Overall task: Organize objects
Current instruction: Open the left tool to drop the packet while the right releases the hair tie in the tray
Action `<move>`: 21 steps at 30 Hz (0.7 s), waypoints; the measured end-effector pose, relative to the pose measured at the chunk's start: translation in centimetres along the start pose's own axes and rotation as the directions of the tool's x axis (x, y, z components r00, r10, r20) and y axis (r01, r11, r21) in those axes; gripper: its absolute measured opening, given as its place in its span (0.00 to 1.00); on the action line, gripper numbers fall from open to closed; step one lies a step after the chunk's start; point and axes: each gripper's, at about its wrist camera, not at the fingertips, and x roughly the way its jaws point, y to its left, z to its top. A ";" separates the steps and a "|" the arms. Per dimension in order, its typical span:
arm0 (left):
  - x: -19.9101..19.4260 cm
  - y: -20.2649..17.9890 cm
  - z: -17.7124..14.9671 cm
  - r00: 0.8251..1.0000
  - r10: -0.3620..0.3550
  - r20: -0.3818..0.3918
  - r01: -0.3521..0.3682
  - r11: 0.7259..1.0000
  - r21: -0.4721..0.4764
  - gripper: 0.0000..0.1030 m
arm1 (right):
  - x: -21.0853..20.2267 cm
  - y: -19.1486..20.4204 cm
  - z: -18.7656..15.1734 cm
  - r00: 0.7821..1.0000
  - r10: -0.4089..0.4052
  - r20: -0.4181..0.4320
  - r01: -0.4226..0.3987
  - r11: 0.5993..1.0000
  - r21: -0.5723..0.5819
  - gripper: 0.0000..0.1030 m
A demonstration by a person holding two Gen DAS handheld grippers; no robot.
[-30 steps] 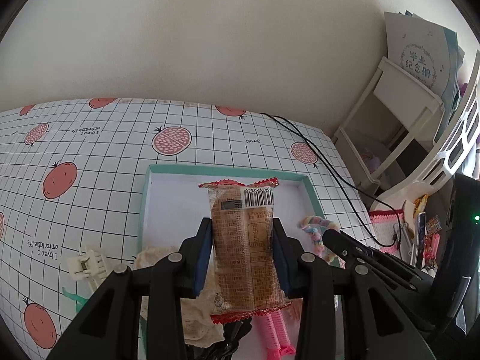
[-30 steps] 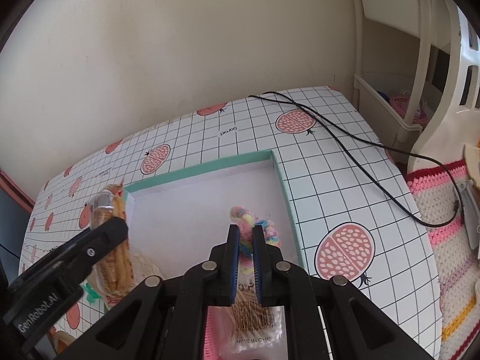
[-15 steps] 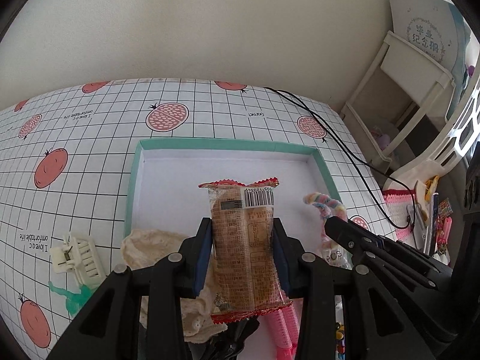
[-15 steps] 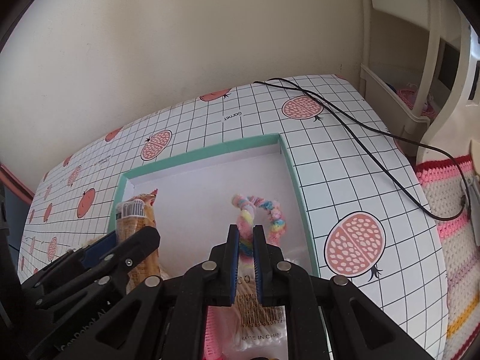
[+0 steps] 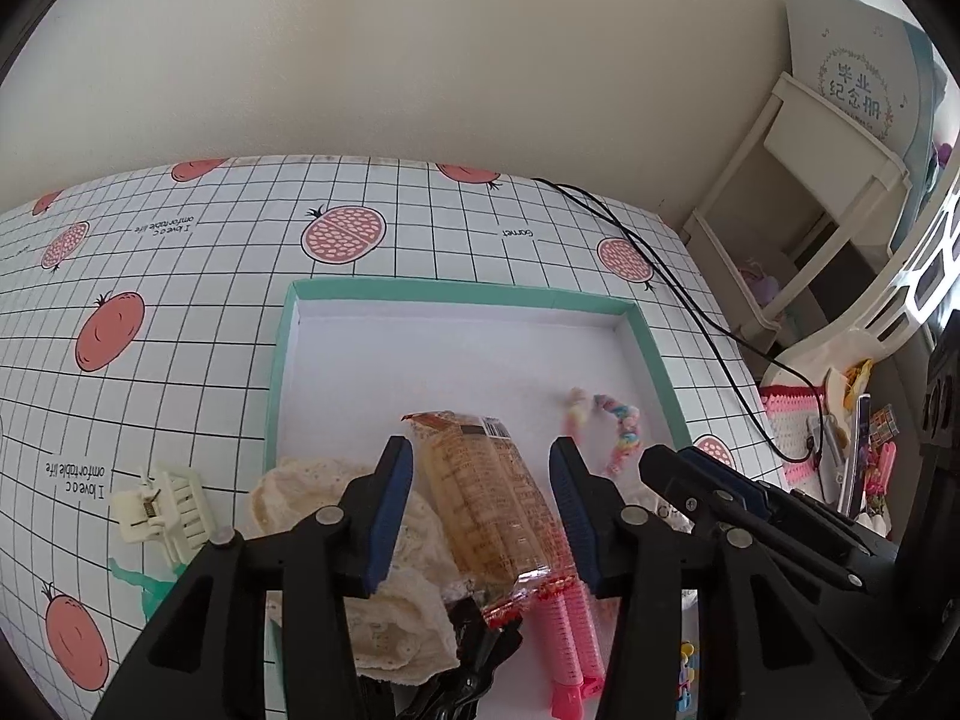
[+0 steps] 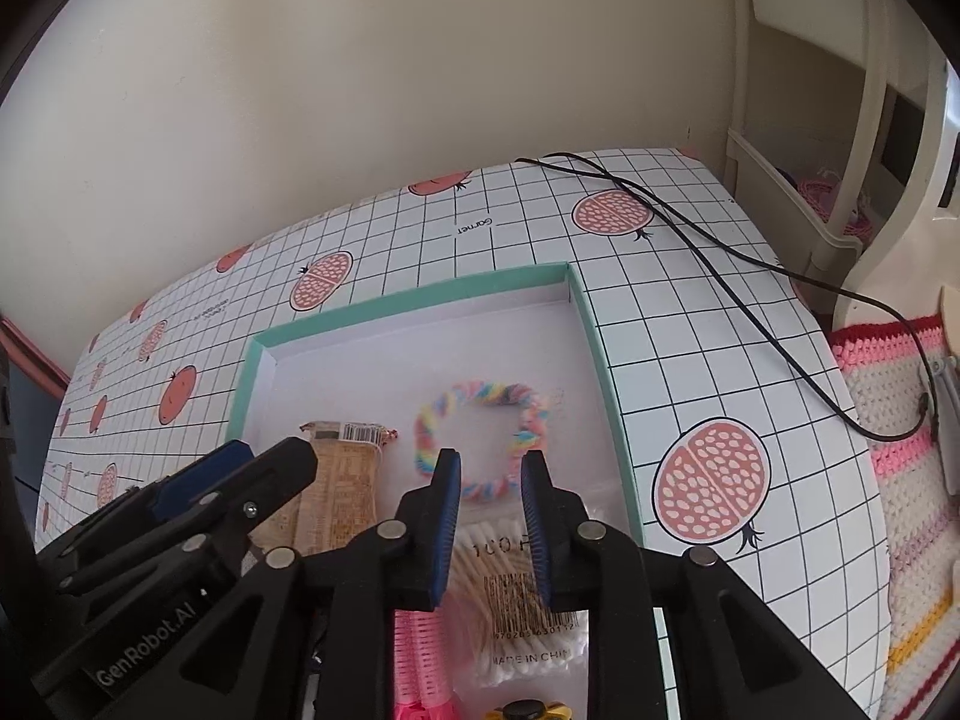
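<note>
A shallow box with a teal rim (image 5: 456, 288) (image 6: 420, 294) lies on the table. Inside it rests a brown snack packet (image 5: 492, 498) (image 6: 342, 486), between the spread fingers of my left gripper (image 5: 483, 462), which is open and not touching it. A pastel twisted hair tie (image 6: 480, 438) (image 5: 618, 432) lies flat in the box just ahead of my right gripper (image 6: 491, 468), also open and empty. Beneath that gripper sit a bag of cotton swabs (image 6: 516, 606) and a pink hair roller (image 6: 420, 654) (image 5: 570, 630). Cream lace fabric (image 5: 336, 498) lies at the box's left side.
A cream claw hair clip (image 5: 162, 510) and a green scrap (image 5: 144, 582) lie on the pomegranate-print tablecloth left of the box. A black cable (image 6: 720, 264) runs across the table's right side. A white shelf unit (image 5: 798, 204) and a crocheted mat (image 6: 900, 480) stand to the right.
Both grippers opened. The snack packet dropped from the left gripper into the box. The right gripper let go of the hair tie, which now lies flat in the box.
</note>
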 end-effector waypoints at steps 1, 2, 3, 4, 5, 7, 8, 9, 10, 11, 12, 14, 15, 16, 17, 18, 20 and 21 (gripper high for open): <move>-0.3 0.0 0.1 1.000 -0.005 0.003 0.005 1.000 -0.003 0.47 | -0.1 0.1 0.1 1.000 -0.001 0.001 0.001 1.000 -0.002 0.23; -0.6 0.1 0.2 1.000 -0.010 0.009 0.010 1.000 -0.007 0.47 | -0.3 0.1 0.1 1.000 -0.003 0.004 0.003 1.000 -0.005 0.23; -1.0 0.0 0.4 1.000 -0.012 0.017 0.012 1.000 -0.008 0.47 | -0.5 0.2 0.2 1.000 -0.005 0.007 0.005 1.000 -0.008 0.23; -1.4 0.0 0.6 1.000 -0.011 0.025 0.011 1.000 -0.008 0.47 | -0.7 0.3 0.2 1.000 -0.006 0.010 0.006 1.000 -0.012 0.23; -1.8 0.0 0.8 1.000 -0.009 0.030 0.009 1.000 -0.007 0.47 | -1.0 0.4 0.3 1.000 -0.007 0.014 0.007 1.000 -0.016 0.23; -2.6 0.0 1.0 0.999 -0.001 0.038 0.002 1.000 -0.009 0.47 | -1.5 0.6 0.4 1.000 -0.012 0.021 0.012 1.000 -0.023 0.23; -2.9 0.1 1.2 0.999 0.004 0.041 -0.003 1.000 -0.012 0.47 | -1.7 0.6 0.4 1.000 -0.014 0.023 0.014 1.000 -0.025 0.23; -3.3 0.2 1.3 0.999 0.011 0.042 -0.010 1.000 -0.014 0.47 | -1.9 0.7 0.4 1.000 -0.014 0.026 0.015 1.000 -0.027 0.23; -3.6 0.3 1.4 0.999 0.018 0.045 -0.017 1.000 -0.017 0.47 | -2.1 0.7 0.5 0.999 -0.014 0.028 0.015 0.999 -0.029 0.23; -4.0 0.4 1.5 0.998 0.030 0.048 -0.029 0.999 -0.017 0.47 | -2.3 0.8 0.5 0.999 -0.014 0.030 0.015 0.999 -0.032 0.23; -4.3 0.5 1.6 0.998 0.045 0.050 -0.044 0.999 -0.017 0.48 | -2.5 0.9 0.5 0.999 -0.017 0.032 0.018 0.999 -0.035 0.23; -4.7 0.9 1.7 0.995 0.082 0.052 -0.081 0.997 -0.017 0.49 | -2.7 1.0 0.4 0.999 -0.024 0.032 0.025 0.999 -0.042 0.23; -4.8 1.1 1.7 0.994 0.101 0.052 -0.100 0.995 -0.016 0.52 | -2.7 1.1 0.4 0.999 -0.028 0.030 0.030 0.999 -0.043 0.23; -4.9 1.4 1.7 0.992 0.119 0.049 -0.118 0.993 -0.015 0.54 | -2.7 1.2 0.4 0.999 -0.031 0.027 0.033 0.998 -0.045 0.23; -4.9 1.7 1.6 0.990 0.137 0.044 -0.136 0.991 -0.013 0.55 | -2.6 1.2 0.4 0.999 -0.033 0.024 0.034 0.998 -0.046 0.23; -4.7 1.9 1.5 0.988 0.153 0.037 -0.153 0.988 -0.011 0.55 | -2.5 1.3 0.4 0.999 -0.035 0.020 0.036 0.998 -0.048 0.23; -4.2 2.5 1.4 0.982 0.186 0.016 -0.186 0.983 -0.008 0.56 | -2.2 1.4 0.3 0.999 -0.040 0.011 0.041 0.998 -0.053 0.23; -3.9 2.8 1.3 0.980 0.201 0.003 -0.201 0.980 -0.009 0.56 | -2.1 1.5 0.3 0.999 -0.043 0.007 0.043 0.997 -0.056 0.23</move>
